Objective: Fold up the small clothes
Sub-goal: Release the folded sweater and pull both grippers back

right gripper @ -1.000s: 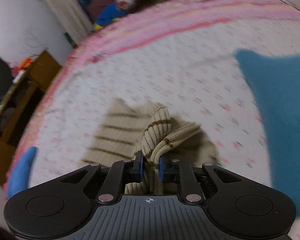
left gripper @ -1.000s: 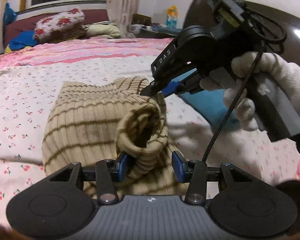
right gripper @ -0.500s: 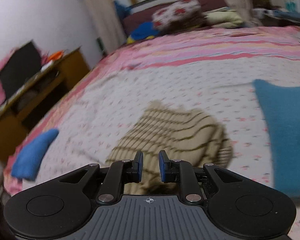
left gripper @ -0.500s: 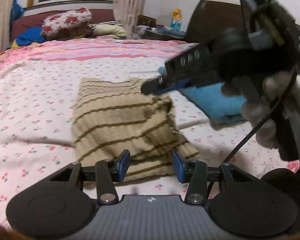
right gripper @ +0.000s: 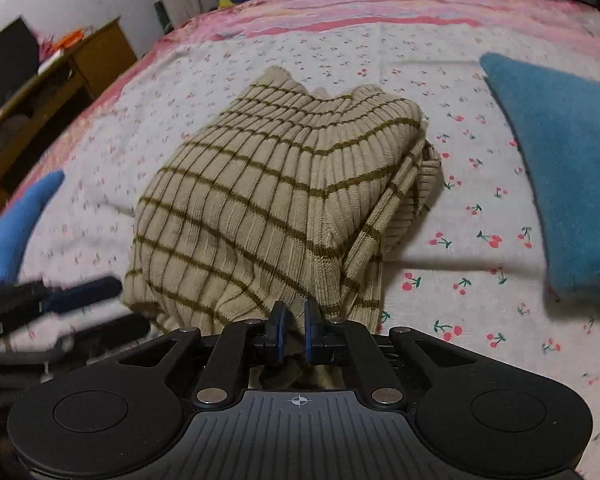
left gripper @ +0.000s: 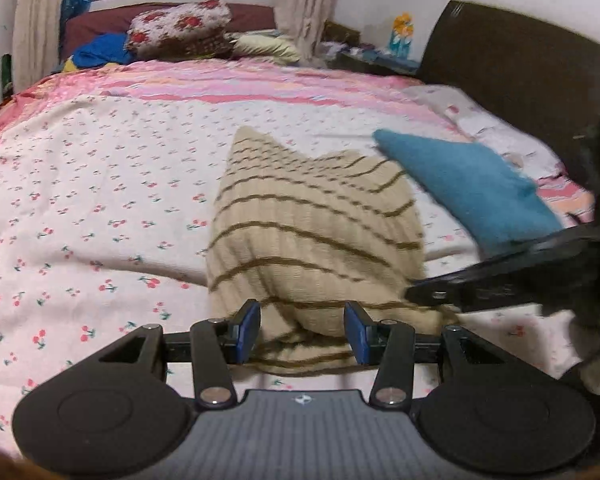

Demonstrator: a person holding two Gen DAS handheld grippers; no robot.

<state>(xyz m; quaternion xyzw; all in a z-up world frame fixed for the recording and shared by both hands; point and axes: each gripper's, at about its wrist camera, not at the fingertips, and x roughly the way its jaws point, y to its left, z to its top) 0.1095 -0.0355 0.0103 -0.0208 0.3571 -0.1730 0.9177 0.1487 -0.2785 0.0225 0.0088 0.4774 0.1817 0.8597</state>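
A beige ribbed sweater with olive stripes [left gripper: 312, 236] lies folded in a bundle on the cherry-print bedsheet [left gripper: 100, 200]; it also shows in the right wrist view [right gripper: 268, 200]. My left gripper [left gripper: 302, 332] is open, its blue pads either side of the sweater's near edge. My right gripper [right gripper: 292, 332] has its jaws close together at the sweater's near hem, with a fold of knit between the pads. It also shows from the side in the left wrist view [left gripper: 500, 276], at the sweater's right edge.
A folded blue cloth [left gripper: 460, 184] lies right of the sweater, also in the right wrist view [right gripper: 568, 160]. Another blue piece [right gripper: 12, 220] lies at the bed's left edge. Pillows and clothes [left gripper: 180, 32] sit at the back. A dark headboard [left gripper: 520, 80] stands right, a wooden cabinet [right gripper: 40, 100] left.
The lifted sleeve was laid down onto the sweater and the bundle now lies folded. My right gripper came down from above to the sweater's near edge.
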